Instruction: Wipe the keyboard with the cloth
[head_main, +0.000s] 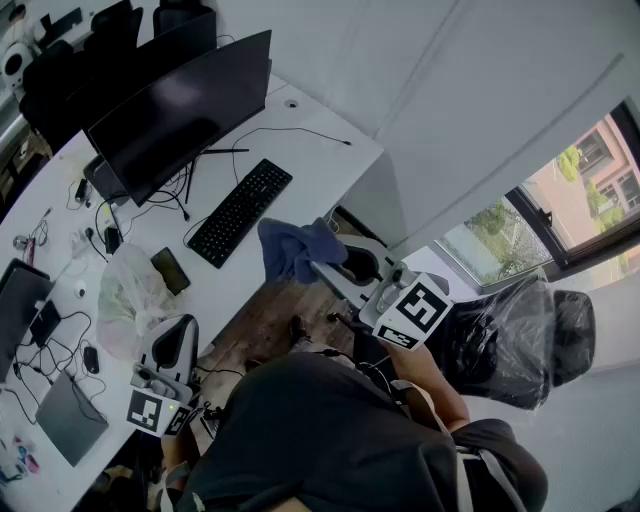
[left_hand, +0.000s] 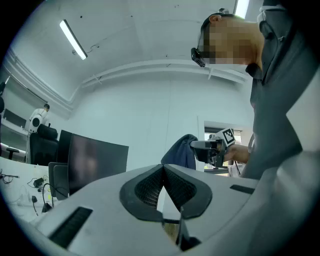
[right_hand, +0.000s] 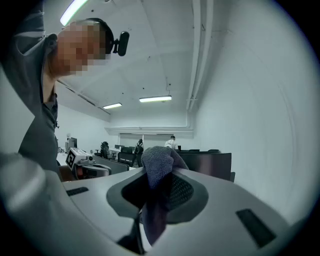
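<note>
Pinching the cloth (right_hand: 159, 161), your right gripper (right_hand: 157, 176) has its jaws closed on a fold, and the rest is bunched above the pads and drooping below them. You're holding that gripper about level, forearm out from your body, aimed at the desk (head_main: 310, 150). The cloth hangs near the keyboard (head_main: 240, 211), seemingly just off the desk edge, though that's hard to judge. Your left gripper (left_hand: 163, 169) is level too, jaws together and empty, beside the plastic bag (head_main: 130, 290).

White desk (head_main: 300, 140), bearing black keyboard (head_main: 240, 212), monitor (head_main: 180, 105), phone (head_main: 171, 270), plastic bag (head_main: 130, 295), laptop (head_main: 70, 417)
</note>
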